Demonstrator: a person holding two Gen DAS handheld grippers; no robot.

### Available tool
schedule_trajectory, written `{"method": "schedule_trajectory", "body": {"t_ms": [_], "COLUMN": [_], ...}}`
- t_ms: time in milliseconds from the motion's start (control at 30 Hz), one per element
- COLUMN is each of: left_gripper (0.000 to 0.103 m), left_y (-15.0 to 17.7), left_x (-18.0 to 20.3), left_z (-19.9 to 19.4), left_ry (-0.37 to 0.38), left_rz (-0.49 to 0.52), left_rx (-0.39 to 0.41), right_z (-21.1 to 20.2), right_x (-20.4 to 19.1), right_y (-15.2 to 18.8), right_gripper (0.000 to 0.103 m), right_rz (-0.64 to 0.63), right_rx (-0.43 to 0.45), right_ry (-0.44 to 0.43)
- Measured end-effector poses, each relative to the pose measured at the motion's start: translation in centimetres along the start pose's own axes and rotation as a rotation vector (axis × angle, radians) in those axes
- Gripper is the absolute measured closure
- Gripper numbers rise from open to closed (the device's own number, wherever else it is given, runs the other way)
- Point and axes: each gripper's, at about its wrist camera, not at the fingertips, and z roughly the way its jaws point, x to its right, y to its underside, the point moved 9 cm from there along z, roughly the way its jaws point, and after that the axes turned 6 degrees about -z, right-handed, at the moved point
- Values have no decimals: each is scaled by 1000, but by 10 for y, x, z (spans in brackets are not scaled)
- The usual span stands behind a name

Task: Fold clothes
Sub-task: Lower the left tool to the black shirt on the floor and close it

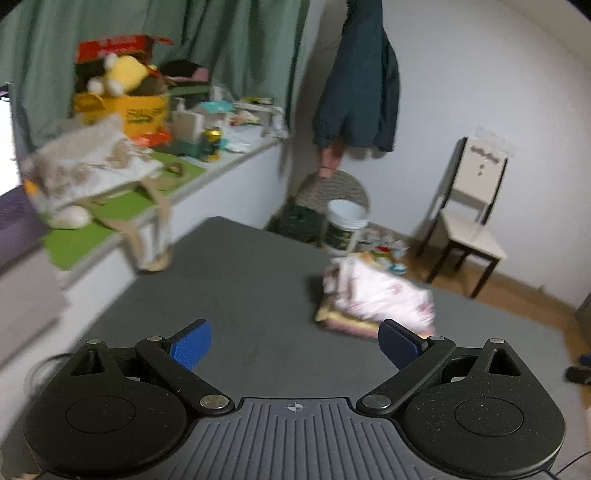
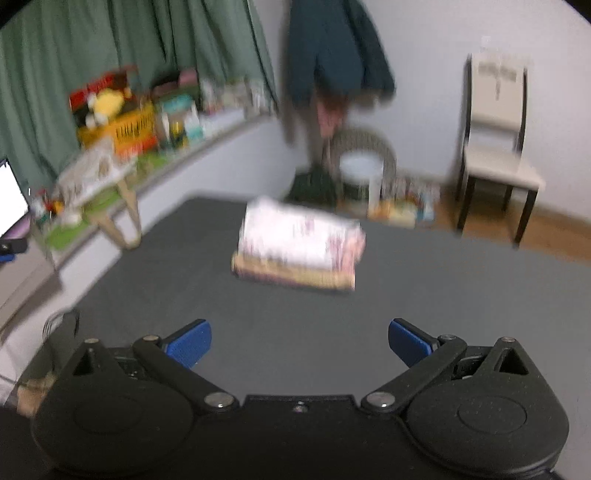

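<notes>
A small stack of folded clothes (image 2: 299,247) lies on a dark grey tabletop (image 2: 258,325), toward its far side: a white garment with a faint pink print sits on top of a yellowish and pink folded piece. The left claw (image 1: 295,345) hangs above the near part of the tabletop with its blue-padded fingers spread wide and nothing between them; in its view the stack sits ahead and to the right, just beyond the right finger. The right claw (image 2: 300,345) is likewise spread wide and empty, with the stack straight ahead and well apart from it. Around the tabletop the room is cluttered (both views are blurred, the right one more so). To the left runs a long white ledge (image 1: 236,162) under green curtains (image 1: 147,33), crowded with boxes, a yellow plush toy (image 1: 122,74) and a can. A dark teal coat (image 1: 356,77) hangs on the pale wall at the corner. Beyond the far edge stand a white bucket (image 1: 345,229) and small items on the wooden floor (image 1: 517,295), and a dark-framed chair (image 1: 469,221) with a pale seat stands against the wall at right.
</notes>
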Motion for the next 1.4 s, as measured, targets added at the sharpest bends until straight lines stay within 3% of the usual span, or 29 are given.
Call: {"method": "schedule_trajectory", "body": {"t_ms": [200,400,533,767,967,1100,1233,1300,1400], "left_gripper": [5,6,6,6,7,47,59,74,85], "left_y": [68,130,163,208,239,259,268,264,255], "left_x": [-67,-78,-69,-81,-90,-99,-102,-102,-105], "left_z": [-19,-17,-4,28,53,72,80,78,75], "left_ry": [-225,-357,-347,-460,-475,-458,-438,-427,-372], "left_rz": [-10,31,-6,37,1,-60,-90,-102,-163], "left_rx": [103,156,103,18,-67,-138,-140,-124,-113], "right_z": [3,2,2,6,12,14,11,11,10], "right_x": [15,4,-10,-29,-33,-31,-31,-31,-28], "right_y": [21,27,25,25,29,31,32,31,30], "right_gripper": [0,0,0,0,0,0,0,0,0], "right_rz": [83,39,-12,-91,-117,-106,-99,-103,-105], "right_rx": [-51,-65,-72,-93,-120,-140,-133,-130,-129], "right_ry": [16,19,10,2,2,7,-5,-11,-3]}}
